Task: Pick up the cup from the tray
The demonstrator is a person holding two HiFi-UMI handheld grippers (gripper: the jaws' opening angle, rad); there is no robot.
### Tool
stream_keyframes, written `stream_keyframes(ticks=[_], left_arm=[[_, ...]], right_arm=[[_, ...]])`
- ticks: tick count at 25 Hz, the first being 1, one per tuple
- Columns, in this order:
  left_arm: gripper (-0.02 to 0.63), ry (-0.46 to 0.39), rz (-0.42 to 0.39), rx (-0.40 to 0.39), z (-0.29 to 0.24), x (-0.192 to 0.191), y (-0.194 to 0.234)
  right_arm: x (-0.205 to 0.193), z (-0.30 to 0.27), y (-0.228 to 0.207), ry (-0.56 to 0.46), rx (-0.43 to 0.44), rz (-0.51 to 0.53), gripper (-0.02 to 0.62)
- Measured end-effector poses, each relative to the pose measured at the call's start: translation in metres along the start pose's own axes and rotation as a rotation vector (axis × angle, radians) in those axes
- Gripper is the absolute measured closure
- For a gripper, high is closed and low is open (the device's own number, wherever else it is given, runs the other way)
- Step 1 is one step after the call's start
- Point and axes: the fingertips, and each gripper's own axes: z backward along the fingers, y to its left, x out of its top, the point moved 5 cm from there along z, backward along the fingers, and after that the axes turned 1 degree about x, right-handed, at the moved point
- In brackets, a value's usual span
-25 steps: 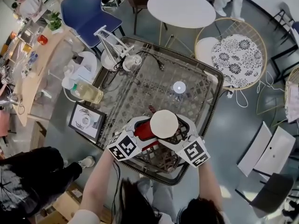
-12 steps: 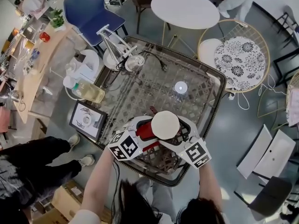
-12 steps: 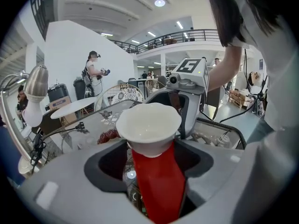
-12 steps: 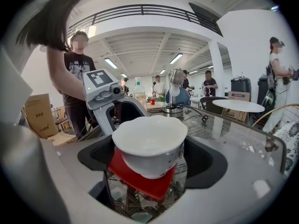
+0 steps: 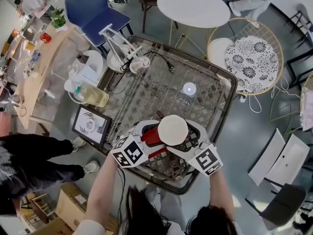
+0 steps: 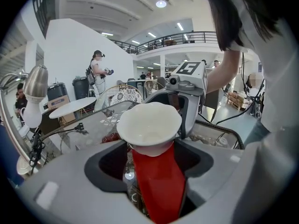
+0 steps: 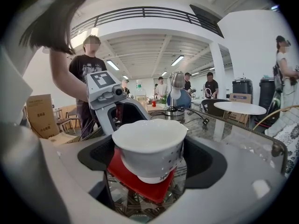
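- White cup (image 5: 172, 130) stands upright on red tray (image 5: 151, 137), lower centre of frame, over the glass surface (image 5: 156, 87).
- Right fingers (image 7: 205, 160) grip its sides; left fingers (image 6: 100, 164) clamp the tray; the lift likely goes straight up.

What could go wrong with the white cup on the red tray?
The white ceramic cup sits at the far end of the flat red tray that the left gripper pinches; a tilt might slide it onto the glass-topped wicker table. The right gripper, its jaws close beside the cup, might knock it.
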Motion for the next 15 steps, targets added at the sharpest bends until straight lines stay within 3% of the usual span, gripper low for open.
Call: stream_keyframes(ticks=[15], left_arm=[[0.299, -0.024, -0.080, 0.003, 0.001, 0.046, 0.025]], right_arm=[[0.031, 0.022, -0.030, -0.058, -0.052, 0.031, 0.117]])
